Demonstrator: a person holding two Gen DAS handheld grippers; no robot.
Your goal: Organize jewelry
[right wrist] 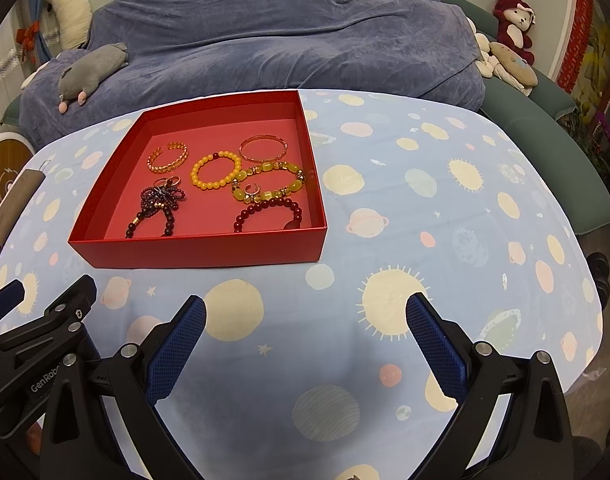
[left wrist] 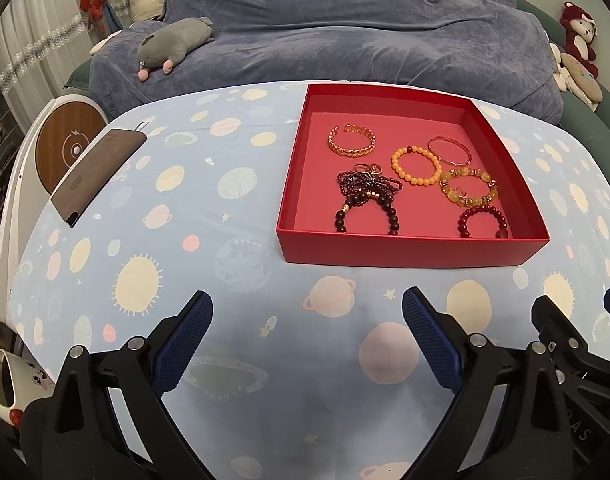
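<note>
A red open box [left wrist: 409, 252] [right wrist: 197, 250] sits on the planet-print tablecloth and holds several pieces of jewelry. Inside lie a gold cuff bracelet [left wrist: 352, 141] [right wrist: 168, 158], an orange bead bracelet [left wrist: 416, 166] [right wrist: 216, 170], a thin rose-gold bangle [left wrist: 449, 151] [right wrist: 263, 148], a yellow-green bead bracelet [left wrist: 469, 187] [right wrist: 269, 182], a dark red bead bracelet [left wrist: 483, 221] [right wrist: 269, 213] and a dark bead strand with rings [left wrist: 368, 196] [right wrist: 159, 206]. My left gripper [left wrist: 307, 308] and right gripper [right wrist: 305, 310] hover open over the cloth in front of the box, holding nothing.
A brown leather case [left wrist: 97, 174] [right wrist: 13, 206] lies at the table's left. A round wooden-topped stand [left wrist: 67, 150] is beyond it. Behind the table is a sofa under a blue blanket [left wrist: 345, 28] with a grey plush toy [left wrist: 173, 46] and a red plush bear [right wrist: 514, 26].
</note>
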